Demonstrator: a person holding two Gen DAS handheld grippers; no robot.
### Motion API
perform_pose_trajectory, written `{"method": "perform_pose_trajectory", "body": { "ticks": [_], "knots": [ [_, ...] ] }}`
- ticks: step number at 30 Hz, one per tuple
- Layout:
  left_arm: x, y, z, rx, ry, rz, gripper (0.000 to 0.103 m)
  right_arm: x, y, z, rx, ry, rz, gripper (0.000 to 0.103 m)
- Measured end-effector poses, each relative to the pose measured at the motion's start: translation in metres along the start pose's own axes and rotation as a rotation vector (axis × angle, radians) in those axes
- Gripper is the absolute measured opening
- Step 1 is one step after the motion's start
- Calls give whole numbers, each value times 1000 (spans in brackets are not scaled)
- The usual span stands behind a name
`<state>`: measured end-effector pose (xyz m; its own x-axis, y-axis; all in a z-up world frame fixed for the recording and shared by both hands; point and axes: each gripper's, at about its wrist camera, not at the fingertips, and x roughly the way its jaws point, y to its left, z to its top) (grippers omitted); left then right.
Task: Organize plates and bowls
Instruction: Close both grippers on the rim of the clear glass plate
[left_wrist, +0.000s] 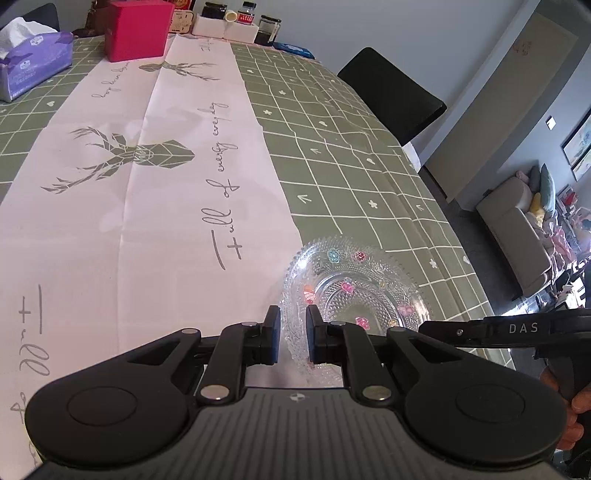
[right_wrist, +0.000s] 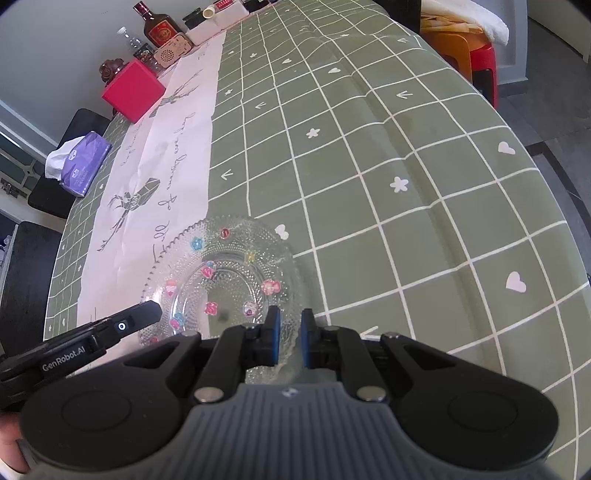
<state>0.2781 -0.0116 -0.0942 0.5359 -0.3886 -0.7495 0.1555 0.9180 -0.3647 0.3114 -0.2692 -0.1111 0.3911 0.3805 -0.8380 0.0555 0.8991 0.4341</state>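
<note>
Green cloth with white squares covers the table (right_wrist: 406, 155), and a long white runner (left_wrist: 155, 177) with deer drawings lies down its middle.

My left gripper (left_wrist: 292, 334) pinches the near rim of the glass plate (left_wrist: 354, 291). One black pad is outside the rim and one is inside, and they squeeze the glass tight. My right gripper (right_wrist: 289, 336) pinches the same glass plate (right_wrist: 221, 280) on another part of its near rim, with its blue-edged pads clamped on the bumpy glass. So both of my grippers hold one plate.

It is see-through, with tiny bumps all over and little painted flowers in pink, blue and yellow. It sits half on the white runner and half on the green cloth, close to me. In the left view I see my right gripper's black body (left_wrist: 509, 330) poking in from the side, with a bit of my hand (left_wrist: 574, 413) under it.

Farther away on the table are a red box (right_wrist: 133, 92) and a purple tissue pack (right_wrist: 83, 162). At the far end, by the wall, stand a brown bottle (right_wrist: 157, 26) and some jars (left_wrist: 269, 29). A black chair (left_wrist: 391, 94) stands beside the table, and a sofa (left_wrist: 517, 221) is across the room.
</note>
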Motion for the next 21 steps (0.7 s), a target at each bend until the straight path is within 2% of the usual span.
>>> {"method": "perform_pose_trajectory", "body": {
  "ticks": [12, 21],
  "knots": [
    [-64, -7, -13, 16, -73, 13, 15, -47, 39, -24, -61, -40, 21, 9],
    [-115, 15, -44, -37, -110, 38, 15, -65, 78, -65, -109, -39, 56, 8]
  ]
}}
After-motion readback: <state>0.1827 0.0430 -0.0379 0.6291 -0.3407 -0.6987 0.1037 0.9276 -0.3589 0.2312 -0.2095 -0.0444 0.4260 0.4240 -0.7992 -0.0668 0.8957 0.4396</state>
